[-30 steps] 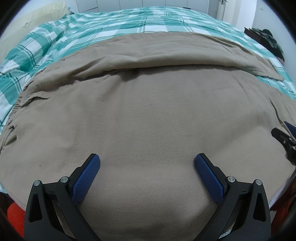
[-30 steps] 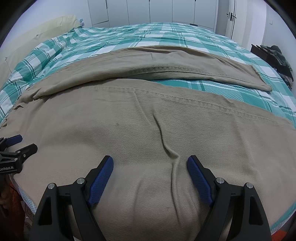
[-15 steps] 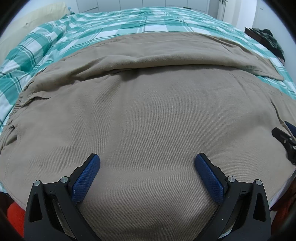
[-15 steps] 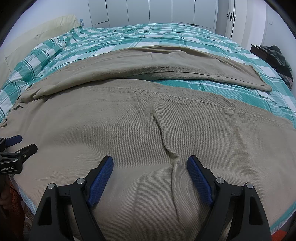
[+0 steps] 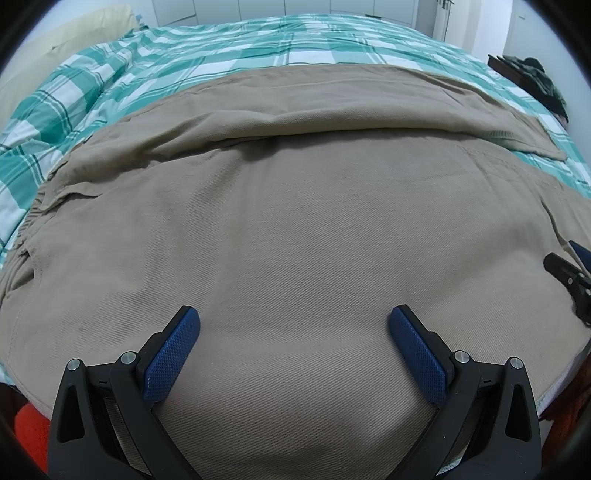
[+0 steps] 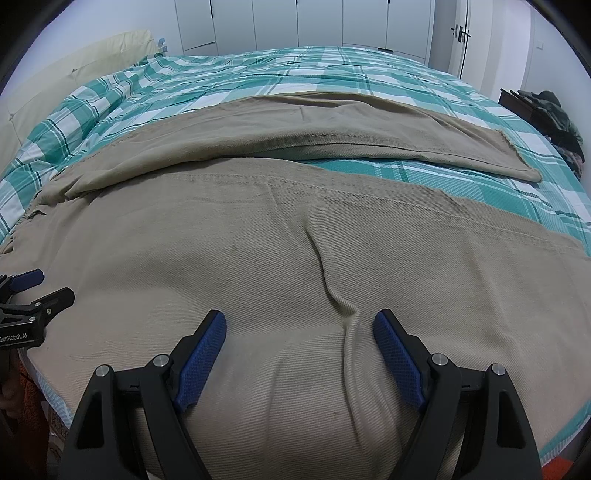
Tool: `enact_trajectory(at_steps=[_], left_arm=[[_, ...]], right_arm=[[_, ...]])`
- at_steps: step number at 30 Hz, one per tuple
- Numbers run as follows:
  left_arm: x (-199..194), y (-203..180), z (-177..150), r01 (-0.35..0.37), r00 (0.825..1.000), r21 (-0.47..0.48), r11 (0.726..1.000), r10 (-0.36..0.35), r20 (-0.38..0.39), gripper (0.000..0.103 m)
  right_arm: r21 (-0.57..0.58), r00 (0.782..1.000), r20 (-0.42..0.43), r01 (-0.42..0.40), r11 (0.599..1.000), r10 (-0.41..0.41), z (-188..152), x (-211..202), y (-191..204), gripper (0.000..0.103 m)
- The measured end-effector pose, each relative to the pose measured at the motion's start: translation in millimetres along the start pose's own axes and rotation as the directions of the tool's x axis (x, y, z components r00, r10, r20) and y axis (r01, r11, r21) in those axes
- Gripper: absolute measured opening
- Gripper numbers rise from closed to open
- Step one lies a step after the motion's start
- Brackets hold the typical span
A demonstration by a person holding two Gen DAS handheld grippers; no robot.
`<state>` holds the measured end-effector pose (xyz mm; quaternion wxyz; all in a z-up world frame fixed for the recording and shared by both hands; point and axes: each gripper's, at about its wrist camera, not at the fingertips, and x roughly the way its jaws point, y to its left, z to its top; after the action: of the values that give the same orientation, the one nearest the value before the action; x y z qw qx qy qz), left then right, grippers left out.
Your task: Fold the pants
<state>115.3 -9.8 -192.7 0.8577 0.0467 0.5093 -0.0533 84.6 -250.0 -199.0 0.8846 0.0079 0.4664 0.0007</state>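
Observation:
Beige pants (image 5: pixel 295 221) lie spread flat on the bed, waistband at the left, both legs running to the right. The near leg (image 6: pixel 295 258) has a long crease down its middle; the far leg (image 6: pixel 332 144) angles away, with bedcover showing between them. My left gripper (image 5: pixel 293 317) hovers open over the seat area with only flat cloth below its blue pads. My right gripper (image 6: pixel 300 321) is open over the near leg, the crease just inside its right pad. Each gripper shows at the edge of the other's view.
A teal and white checked bedcover (image 6: pixel 258 77) covers the bed. A cream pillow (image 6: pixel 74 66) lies at the far left. Dark clothes (image 6: pixel 557 114) sit on a stand at the right. White cupboard doors (image 6: pixel 314 22) line the back wall. Something orange (image 5: pixel 31 424) lies below the bed's near edge.

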Motion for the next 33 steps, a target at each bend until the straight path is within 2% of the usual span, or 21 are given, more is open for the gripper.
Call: enact_trajectory(at_steps=[5,7,9,13,16,18,21,24,27,30,31,33], left_arm=[[-4.5,9.2,2.8,0.054,0.998,0.009,0.998,-0.054,-0.027,0.102],[-7.6,13.5,2.3,0.077,0.996,0.016,0.997,-0.076,-0.039,0.102],[-11.5,17.4,1.3,0.095,0.994,0.028,0.995,-0.093,-0.055,0.102],[-22.8,25.0,2.7,0.121,0.987,0.039,0.992,-0.116,-0.112,0.102],[-39.5,38.6,12.0,0.135,0.983,-0.007,0.991,-0.134,-0.122,0.102],[-51.5,55.7,30.8,0.143,0.987,-0.058,0.988,-0.146,-0.065,0.102],[-54.0,81.5,73.0,0.098,0.995,-0.117,0.988,-0.097,0.019,0.102],[-31.6,105.1,114.0,0.036,0.998,-0.172,0.984,-0.026,0.056,0.102],[17.3,123.7,137.2,-0.058,0.997,-0.187,0.981,0.065,0.03,0.102],[71.9,139.9,123.0,-0.104,0.993,-0.163,0.981,0.092,-0.077,0.103],[80.9,143.0,114.1,-0.078,0.996,-0.166,0.983,0.068,-0.066,0.103],[77.6,145.0,103.7,-0.057,0.998,-0.178,0.982,0.063,0.026,0.102]], right_arm=[[0.018,0.998,-0.052,-0.015,1.0,0.016,10.2,-9.1,-6.1,0.082],[0.083,0.998,-0.06,-0.023,0.996,0.028,12.5,-19.6,-26.7,0.082],[0.154,0.999,-0.051,0.004,0.988,0.004,10.8,-27.7,-56.8,0.082],[0.321,0.988,-0.081,0.148,0.935,-0.129,-3.8,-38.0,-127.9,0.082],[0.366,0.993,-0.048,0.119,0.923,-0.109,-9.2,-47.2,-149.4,0.082],[0.333,0.989,-0.057,0.147,0.931,-0.136,-6.9,-47.6,-144.0,0.083],[0.284,0.982,-0.078,0.188,0.94,-0.173,-1.7,-44.8,-127.8,0.083],[0.286,0.99,-0.069,0.139,0.948,-0.125,7.2,-50.3,-111.3,0.083],[0.263,0.996,-0.042,0.085,0.961,-0.077,20.4,-59.0,-92.1,0.083],[0.227,1.0,-0.019,-0.005,0.974,0.009,50.6,-61.8,-72.8,0.083],[0.209,0.999,-0.009,-0.037,0.977,0.04,66.2,-60.7,-68.0,0.083],[0.184,0.996,0.012,-0.085,0.979,0.084,94.5,-56.0,-62.8,0.083]])
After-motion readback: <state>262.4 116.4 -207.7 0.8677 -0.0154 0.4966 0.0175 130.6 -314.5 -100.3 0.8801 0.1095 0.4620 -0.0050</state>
